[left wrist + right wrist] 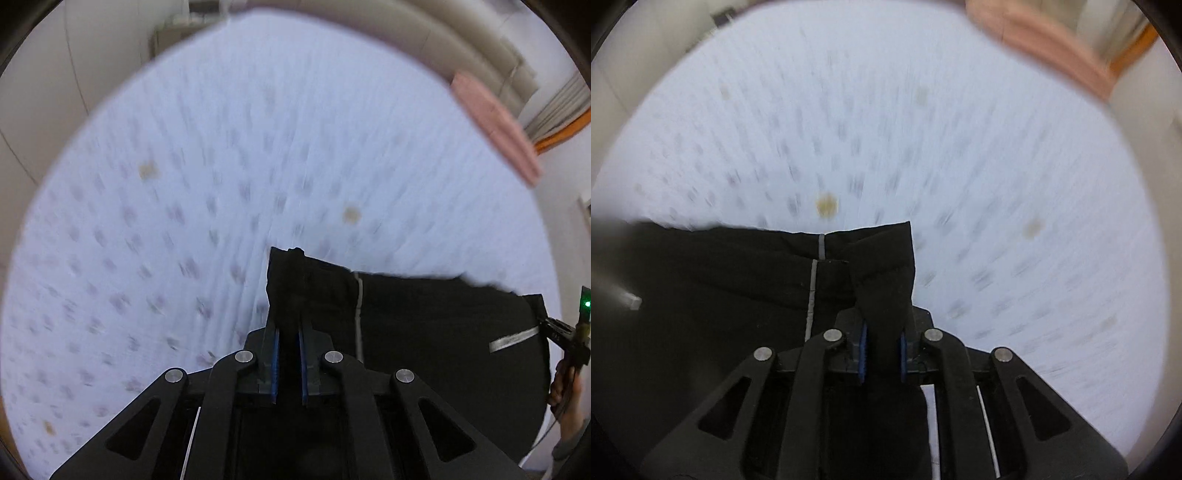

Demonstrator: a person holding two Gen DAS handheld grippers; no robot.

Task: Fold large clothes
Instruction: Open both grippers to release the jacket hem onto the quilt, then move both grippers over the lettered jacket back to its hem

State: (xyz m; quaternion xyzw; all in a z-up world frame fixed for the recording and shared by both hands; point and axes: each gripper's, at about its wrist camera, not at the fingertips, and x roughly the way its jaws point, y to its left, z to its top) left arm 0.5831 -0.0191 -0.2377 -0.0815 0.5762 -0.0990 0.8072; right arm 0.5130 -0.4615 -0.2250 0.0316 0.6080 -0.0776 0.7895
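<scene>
Black fabric with thin grey reflective stripes, a large dark garment (pixel 424 325), hangs between the two tools over a pale lilac sheet with small printed motifs (pixel 184 184) that covers the bed. The left hand-held gripper (pixel 289 332) is clamped on one corner of the garment at the lower middle of its frame, and the right hand-held gripper (pixel 882 343) is clamped on the opposite corner at the lower middle of its own view. Both views are streaked with blur, so the cloth seems to be mid-carry. To do this fold well, I judge that both grips should travel together at the same height, keeping the top edge taut and level so the stripes line up. A folded pink cloth (pixel 495 125) lies at the upper right edge of the sheet, well apart; the fold should land short of it.
</scene>
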